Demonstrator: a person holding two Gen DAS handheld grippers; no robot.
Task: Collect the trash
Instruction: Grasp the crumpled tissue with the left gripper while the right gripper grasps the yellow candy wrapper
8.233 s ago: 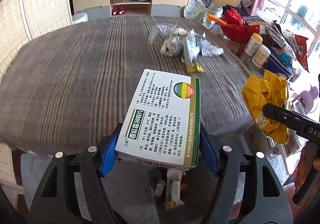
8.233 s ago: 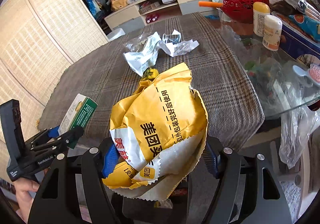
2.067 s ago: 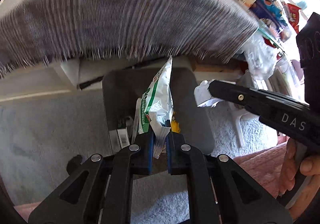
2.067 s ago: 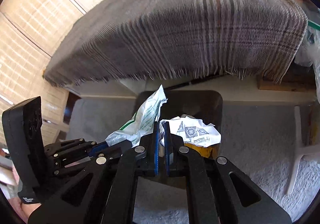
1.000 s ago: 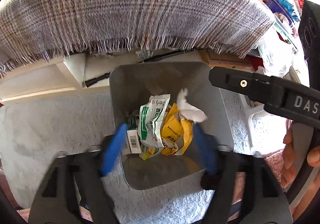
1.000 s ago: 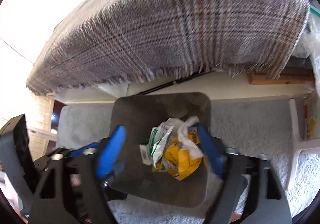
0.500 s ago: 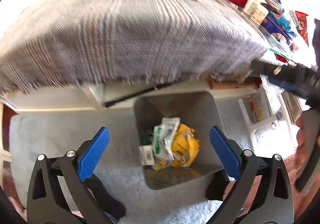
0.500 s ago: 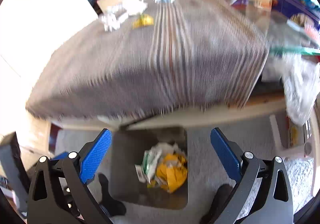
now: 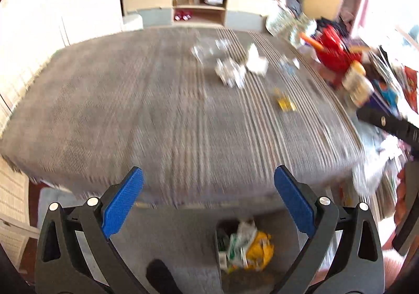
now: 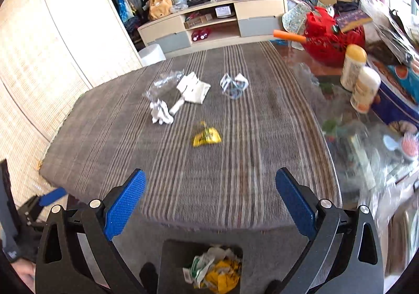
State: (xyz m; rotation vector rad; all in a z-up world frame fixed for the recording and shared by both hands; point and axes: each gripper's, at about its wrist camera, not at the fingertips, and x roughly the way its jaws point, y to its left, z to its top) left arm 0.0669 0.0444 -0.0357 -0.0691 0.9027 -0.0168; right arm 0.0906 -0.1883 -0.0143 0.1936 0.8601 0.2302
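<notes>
Both grippers hang above the near edge of the striped tablecloth, over the grey bin. My left gripper (image 9: 208, 184) stands wide open and empty. My right gripper (image 10: 209, 185) is open and empty too. The bin (image 10: 172, 262) on the floor holds a green-and-white wrapper (image 10: 199, 265) and yellow paper (image 10: 222, 277). On the cloth lie a small yellow wrapper (image 10: 206, 137), crumpled white paper (image 10: 160, 112), a white wrapper (image 10: 192, 89), clear plastic film (image 10: 162, 83) and a blue-printed clear wrapper (image 10: 233, 85). The left view is blurred by motion and shows the same bin (image 9: 282, 239).
A glass tabletop (image 10: 348, 121) at the right carries two white bottles (image 10: 365, 89), a red basket (image 10: 331, 37) and packets. A TV cabinet (image 10: 209, 24) stands behind the table. A woven screen (image 10: 39, 58) lines the left side. Grey carpet surrounds the bin.
Both grippers opened and dropped their wrappers into the bin, then rose from the bin's mouth to above the table edge. The view has tilted up to the tabletop.
</notes>
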